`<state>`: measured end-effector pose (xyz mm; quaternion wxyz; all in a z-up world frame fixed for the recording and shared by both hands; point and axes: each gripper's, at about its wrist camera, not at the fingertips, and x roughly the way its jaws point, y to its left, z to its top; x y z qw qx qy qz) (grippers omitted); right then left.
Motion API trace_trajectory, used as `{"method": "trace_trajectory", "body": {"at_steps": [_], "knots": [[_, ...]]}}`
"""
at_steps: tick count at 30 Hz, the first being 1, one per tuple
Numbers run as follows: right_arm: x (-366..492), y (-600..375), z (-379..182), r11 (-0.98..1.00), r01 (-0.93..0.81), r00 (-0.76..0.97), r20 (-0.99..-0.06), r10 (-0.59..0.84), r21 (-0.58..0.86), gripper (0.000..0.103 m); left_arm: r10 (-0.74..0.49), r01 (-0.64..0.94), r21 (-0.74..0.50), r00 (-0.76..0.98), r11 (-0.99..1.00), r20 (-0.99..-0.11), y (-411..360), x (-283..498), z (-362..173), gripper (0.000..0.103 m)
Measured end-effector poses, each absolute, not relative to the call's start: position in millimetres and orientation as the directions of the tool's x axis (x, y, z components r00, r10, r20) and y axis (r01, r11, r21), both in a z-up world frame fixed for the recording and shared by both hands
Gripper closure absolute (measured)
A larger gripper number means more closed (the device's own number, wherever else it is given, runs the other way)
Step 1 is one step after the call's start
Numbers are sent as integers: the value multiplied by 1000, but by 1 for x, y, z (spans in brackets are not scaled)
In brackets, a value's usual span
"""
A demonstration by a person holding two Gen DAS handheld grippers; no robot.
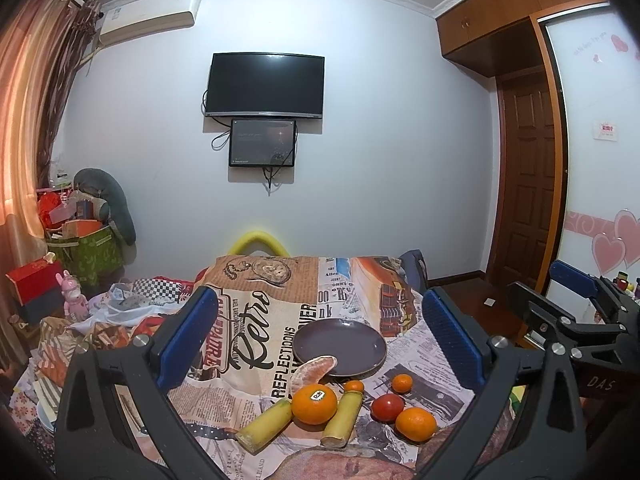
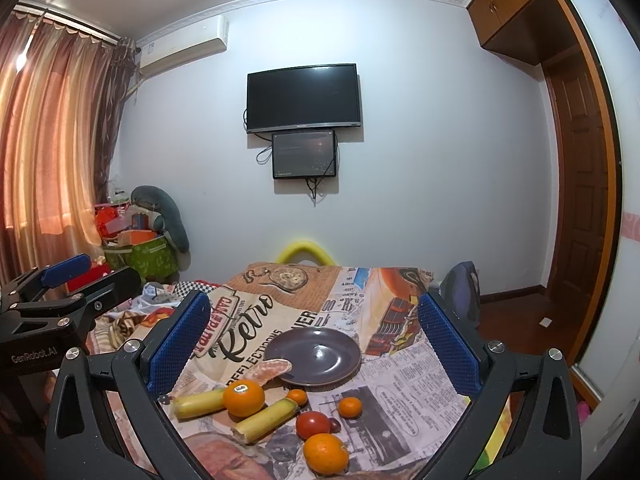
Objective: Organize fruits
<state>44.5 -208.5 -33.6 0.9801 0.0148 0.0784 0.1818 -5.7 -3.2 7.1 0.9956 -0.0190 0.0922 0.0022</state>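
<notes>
Two blue-padded fingers of the left gripper (image 1: 316, 332) stand wide apart, empty, above the fruit (image 1: 314, 403) on the printed cloth (image 1: 256, 312), just before the dark plate (image 1: 340, 346). From the right wrist, the right gripper (image 2: 314, 340) is likewise spread and empty, framing the plate (image 2: 316, 356), a peeled segment (image 2: 272, 370) touching its rim.

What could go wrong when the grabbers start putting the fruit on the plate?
The oranges are round, so the stickered orange might roll off the table's near edge if nudged. The peeled orange segments lean on the plate rim and could get squashed or knocked off by a gripper.
</notes>
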Motion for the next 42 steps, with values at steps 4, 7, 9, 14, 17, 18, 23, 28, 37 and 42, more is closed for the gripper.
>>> {"method": "trace_trajectory", "body": {"at_steps": [4,7,9,14,17,18,23,28,37,42], "knots": [[44,-208,-34,933,-354,921,-150,359,58,0,1,-8,-36,983,999,-181,-5,-7,2,0],[44,-208,-34,934,-354,922,-149,358,58,0,-1,-6,-38,983,999,-182,-4,-7,2,0],[45,-209,-34,933,-355,921,-149,359,59,0,-2,-5,-39,983,999,-183,-4,-7,3,0],[45,-209,-34,934,-353,922,-148,358,59,0,-4,-4,-41,983,999,-182,-2,-9,4,0],[44,-209,-34,934,-353,922,-148,358,60,0,-2,-5,-40,983,999,-181,-5,-9,2,0],[45,-209,-34,934,-354,922,-148,359,59,0,-2,-5,-41,983,999,-182,-5,-8,3,0],[44,-208,-34,934,-354,922,-146,358,54,0,-3,-4,-41,983,999,-184,-5,-8,3,0],[44,-207,-33,933,-357,921,-145,361,56,0,-2,-5,-41,983,999,-182,-5,-8,4,0],[41,-206,-31,927,-371,917,-139,375,54,0,-6,-2,-47,984,999,-178,-4,-8,5,0],[40,-205,-31,926,-375,915,-141,378,50,0,-3,-5,-44,984,999,-178,-3,-8,5,0]]}}
